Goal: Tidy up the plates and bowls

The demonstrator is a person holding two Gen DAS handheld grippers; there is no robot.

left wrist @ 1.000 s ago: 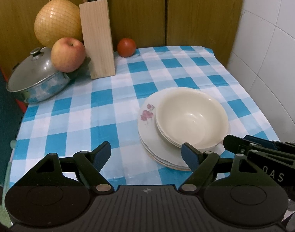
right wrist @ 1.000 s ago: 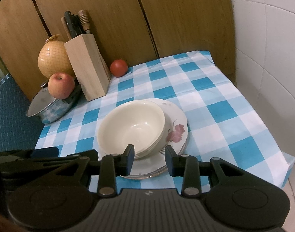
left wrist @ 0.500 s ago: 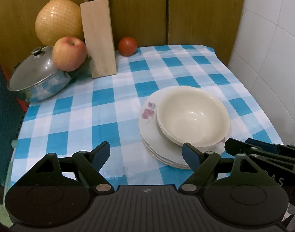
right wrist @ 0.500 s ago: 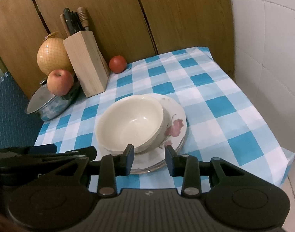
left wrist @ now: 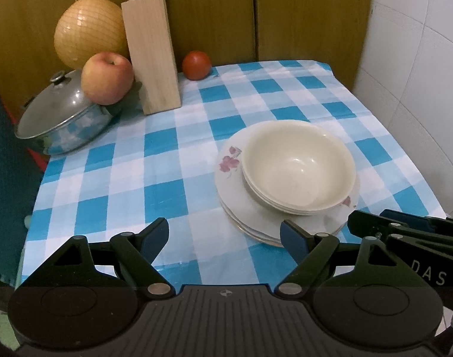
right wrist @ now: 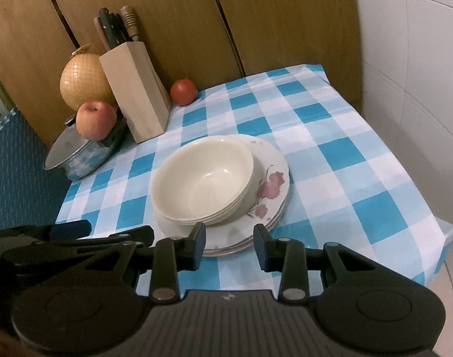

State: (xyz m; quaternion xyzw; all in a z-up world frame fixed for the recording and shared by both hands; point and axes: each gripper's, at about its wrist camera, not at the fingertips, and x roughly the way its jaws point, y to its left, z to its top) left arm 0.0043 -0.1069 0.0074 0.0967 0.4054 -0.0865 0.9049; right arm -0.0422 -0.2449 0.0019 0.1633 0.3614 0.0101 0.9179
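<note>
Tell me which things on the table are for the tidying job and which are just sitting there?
For the job:
- stacked bowls
- flowered plates underneath

Just sitting there:
- apple
- tomato
- netted melon
- knife block
- lidded pot

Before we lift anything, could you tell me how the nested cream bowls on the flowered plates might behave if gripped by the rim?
The nested cream bowls look glazed and smooth, so probably slippery. Several rims show, so lifting one may drag or rattle the rest. They sit off-centre on the stacked flowered plates, so a push could slide them; likely breakable.
</note>
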